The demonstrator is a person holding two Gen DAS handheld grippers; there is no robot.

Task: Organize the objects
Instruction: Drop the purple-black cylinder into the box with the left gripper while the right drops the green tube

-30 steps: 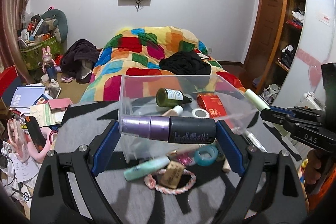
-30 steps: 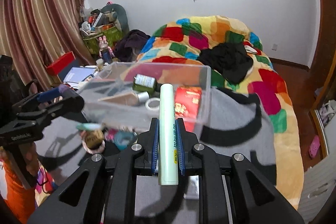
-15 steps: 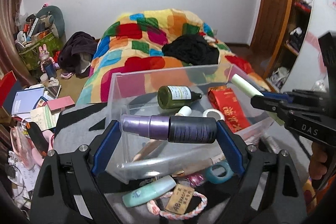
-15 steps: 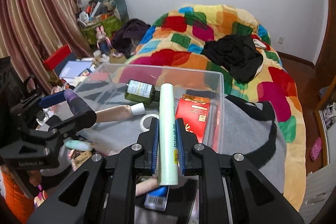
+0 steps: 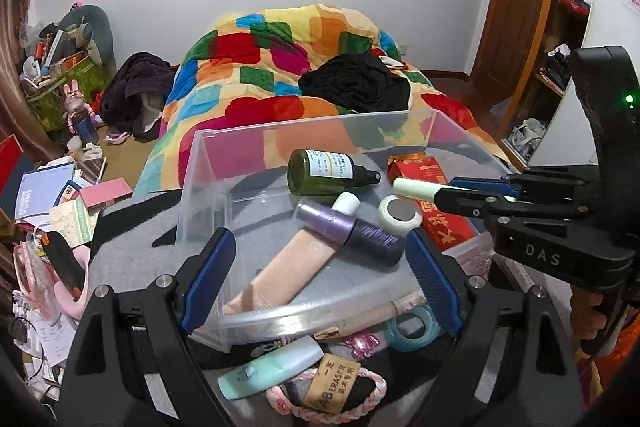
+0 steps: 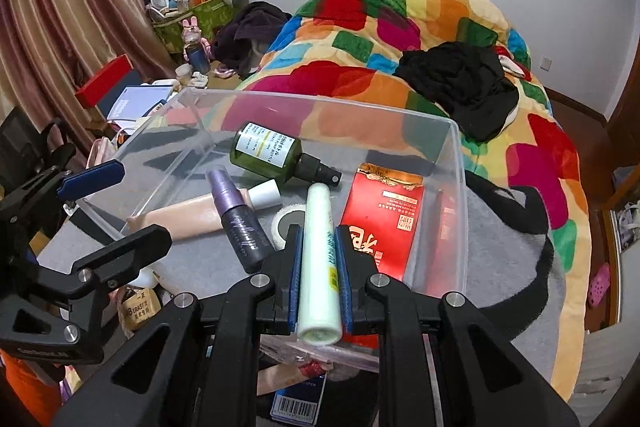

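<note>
"DAS" on right gripper (image 5: 476, 191); tag (image 5: 330, 380) perhaps "ERASER".

My two grippers, the left gripper (image 5: 320, 267) and right gripper (image 6: 319, 259), are matte black with triangular cut-outs, silver screws and ribbed blue pads (image 5: 206, 279), the right one lettered "DAS" beneath a green light, with orange clothing behind.

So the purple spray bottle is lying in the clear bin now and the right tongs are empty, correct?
Not quite. The purple spray bottle does lie in the clear bin, but the right tongs are shut on a pale green tube, as the right wrist view shows.
</note>
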